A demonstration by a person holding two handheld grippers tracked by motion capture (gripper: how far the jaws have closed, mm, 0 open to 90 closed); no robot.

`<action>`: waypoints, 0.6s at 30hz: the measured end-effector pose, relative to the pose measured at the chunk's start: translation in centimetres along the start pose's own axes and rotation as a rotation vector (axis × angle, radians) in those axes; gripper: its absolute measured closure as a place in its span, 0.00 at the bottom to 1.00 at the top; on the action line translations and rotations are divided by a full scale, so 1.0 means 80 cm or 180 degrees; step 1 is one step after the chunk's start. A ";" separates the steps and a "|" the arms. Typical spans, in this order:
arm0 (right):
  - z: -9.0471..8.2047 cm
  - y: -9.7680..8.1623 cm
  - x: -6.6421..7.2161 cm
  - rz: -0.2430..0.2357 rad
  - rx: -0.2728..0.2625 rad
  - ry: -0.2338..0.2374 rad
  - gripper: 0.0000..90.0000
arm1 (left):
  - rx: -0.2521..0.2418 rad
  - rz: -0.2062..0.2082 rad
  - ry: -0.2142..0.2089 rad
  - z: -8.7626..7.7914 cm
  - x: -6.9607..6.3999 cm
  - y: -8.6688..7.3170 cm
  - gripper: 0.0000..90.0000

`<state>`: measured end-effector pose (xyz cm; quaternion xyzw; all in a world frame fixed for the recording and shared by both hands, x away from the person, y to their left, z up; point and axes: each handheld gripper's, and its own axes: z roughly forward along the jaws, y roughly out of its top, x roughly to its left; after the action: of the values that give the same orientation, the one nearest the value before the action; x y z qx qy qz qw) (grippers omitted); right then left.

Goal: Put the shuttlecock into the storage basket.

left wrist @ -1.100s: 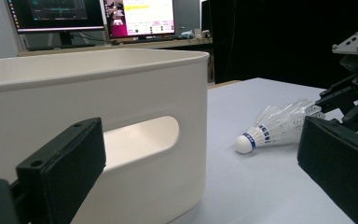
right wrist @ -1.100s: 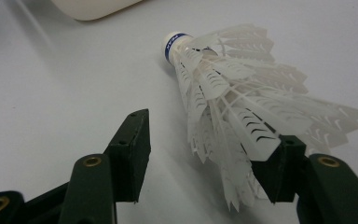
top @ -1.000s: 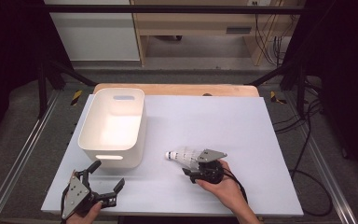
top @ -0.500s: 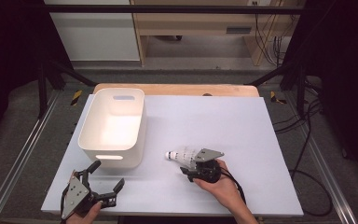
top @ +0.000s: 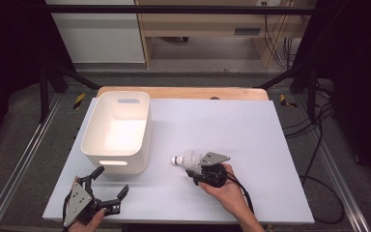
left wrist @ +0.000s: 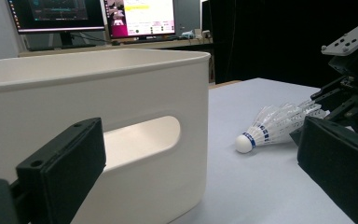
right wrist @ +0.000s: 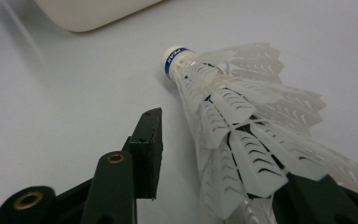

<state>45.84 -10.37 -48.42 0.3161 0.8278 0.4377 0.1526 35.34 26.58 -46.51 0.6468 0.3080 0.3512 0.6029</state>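
As the right gripper (top: 192, 170) closes around the shuttlecock (top: 186, 158), the pick-up has begun.
Its jaws have just been narrowing with the feather skirt between them; in the right gripper view the left pad stands clear of the feathers, so no grip yet. The shuttlecock lies on the table (top: 251, 135) beside the white bin (top: 117, 126). Best squeeze gently to spare the feathers. The left gripper (top: 107, 189) hangs open.
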 end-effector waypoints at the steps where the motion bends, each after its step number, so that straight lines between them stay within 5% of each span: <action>1: 0.000 0.000 -0.001 0.0006 -0.0002 -0.0017 0.64 | 0.0001 0.0002 -0.0001 0.000 0.000 0.000 0.01; 12: 0.003 -0.002 -0.008 0.0000 -0.0036 -0.0040 0.91 | 0.0003 -0.0004 0.0015 -0.001 0.001 0.000 0.01; 18: 0.000 -0.001 -0.009 -0.0014 -0.0074 -0.0044 0.97 | 0.0005 -0.0002 0.0013 -0.001 0.001 0.000 0.01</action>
<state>46.34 -10.87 -48.51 0.3154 0.8223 0.4447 0.1629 35.33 26.68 -46.53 0.6464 0.3097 0.3521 0.6019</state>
